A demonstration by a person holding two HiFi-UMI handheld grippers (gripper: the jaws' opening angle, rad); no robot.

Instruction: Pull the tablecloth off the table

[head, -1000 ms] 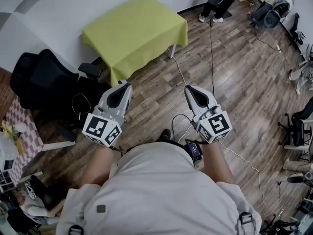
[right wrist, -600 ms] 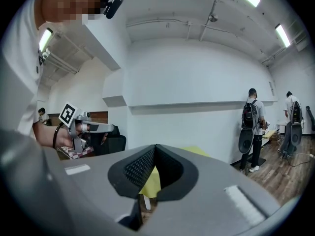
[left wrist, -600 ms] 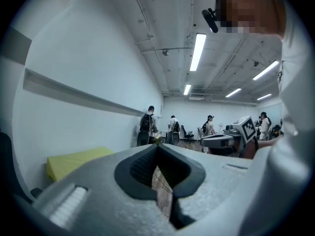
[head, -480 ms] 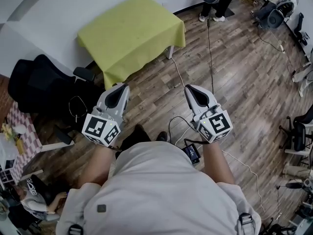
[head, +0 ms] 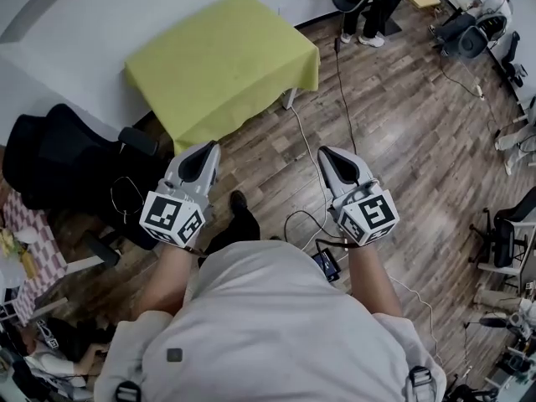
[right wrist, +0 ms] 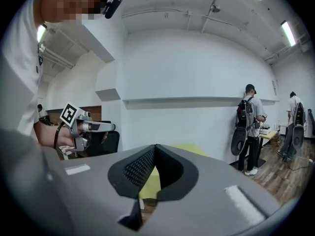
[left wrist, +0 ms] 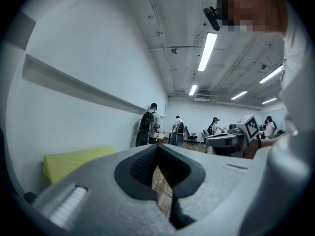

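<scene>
My left tongs [head: 203, 152] and right tongs [head: 332, 154] are both shut, nothing in them. Tablecloth [head: 222, 61] covers the tabletop (hidden under it) well ahead, approx 12 o'clock of left, 11 of right. Long axis 8-to-2; left's nearer, I reckon.

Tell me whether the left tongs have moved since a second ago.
Yes. The left tongs have moved forward, toward the yellow-green tablecloth: the black office chair beside them has slid back in the head view.
</scene>
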